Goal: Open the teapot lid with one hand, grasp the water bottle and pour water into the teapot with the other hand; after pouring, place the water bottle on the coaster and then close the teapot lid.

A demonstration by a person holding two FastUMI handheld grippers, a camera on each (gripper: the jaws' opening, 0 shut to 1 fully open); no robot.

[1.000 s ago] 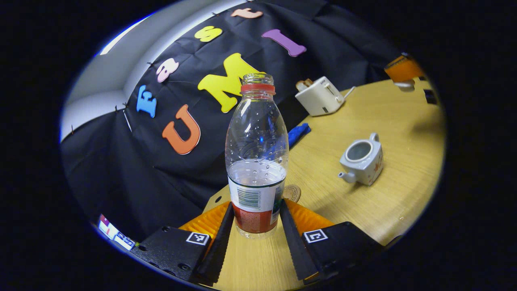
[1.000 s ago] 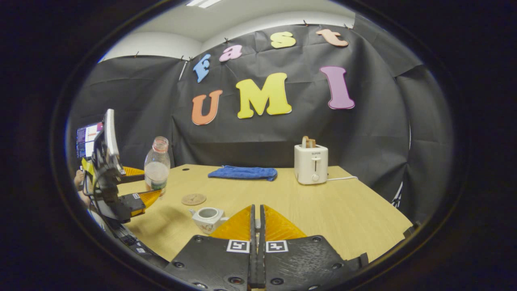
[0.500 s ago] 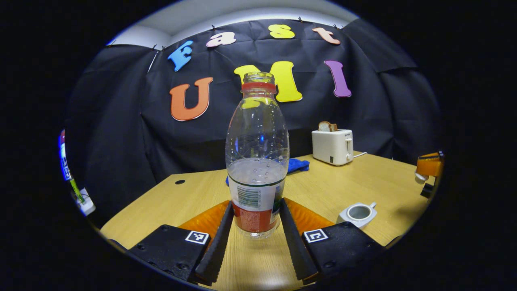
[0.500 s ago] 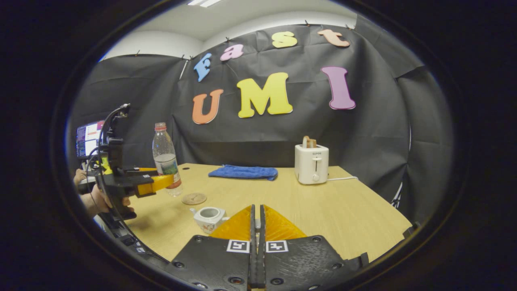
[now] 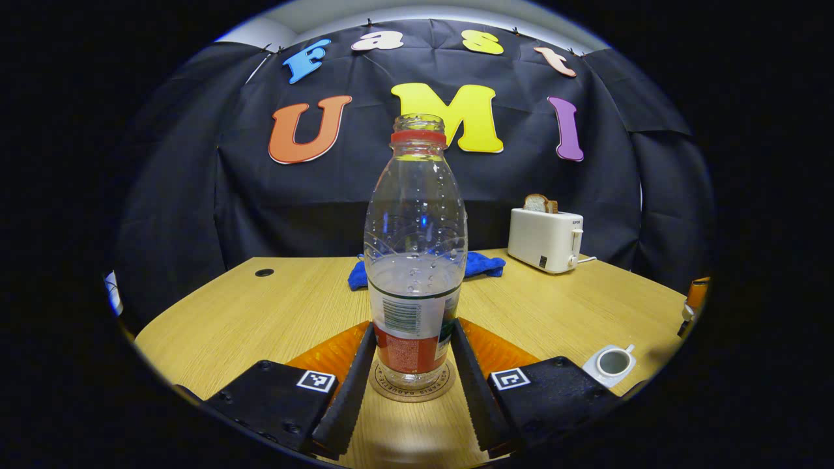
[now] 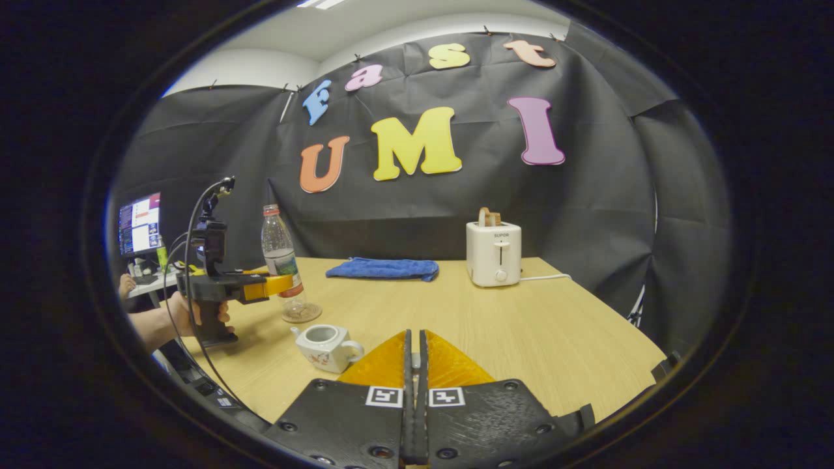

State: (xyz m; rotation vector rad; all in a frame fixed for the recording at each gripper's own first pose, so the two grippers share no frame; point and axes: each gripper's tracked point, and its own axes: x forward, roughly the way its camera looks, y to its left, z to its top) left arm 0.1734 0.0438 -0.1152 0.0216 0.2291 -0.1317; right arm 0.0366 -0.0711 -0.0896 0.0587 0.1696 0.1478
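Step in hand: your left gripper (image 5: 412, 384) holds the water bottle (image 5: 414, 260) upright on the coaster (image 5: 411, 393). Right gripper (image 6: 414, 391): fingers together, contents not discernible. Next, you release the bottle, then lid the open teapot (image 6: 327, 339) ahead-left.

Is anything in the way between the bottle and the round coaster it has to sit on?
No. The water bottle, upright in the left gripper, is right over the coaster, at or just above it. Nothing lies between them.
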